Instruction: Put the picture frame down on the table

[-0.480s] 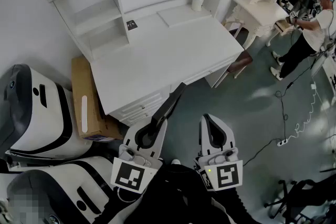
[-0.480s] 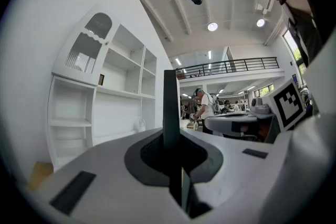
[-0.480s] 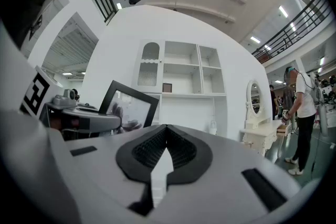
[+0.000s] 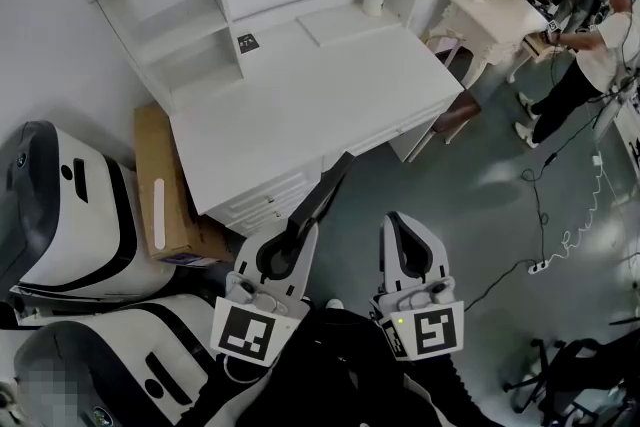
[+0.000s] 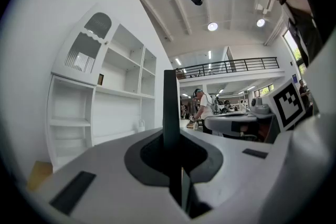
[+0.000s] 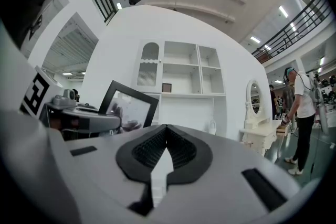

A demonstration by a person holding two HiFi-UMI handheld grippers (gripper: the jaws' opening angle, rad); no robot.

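Left gripper (image 4: 300,233): pointing forward toward the far white table (image 4: 340,85), its jaws clamping the bottom edge of the picture frame (image 4: 328,190).
Picture frame: sticking up out of the left jaws, showing edge-on as a thin dark bar, hanging in the air by the table's near edge and apart from its top.
Right gripper (image 4: 393,225): hovering just right of the left one, pointing the same way, its jaws pressing together on nothing.
Person (image 4: 585,45): standing far right beside a white vanity (image 4: 495,10).
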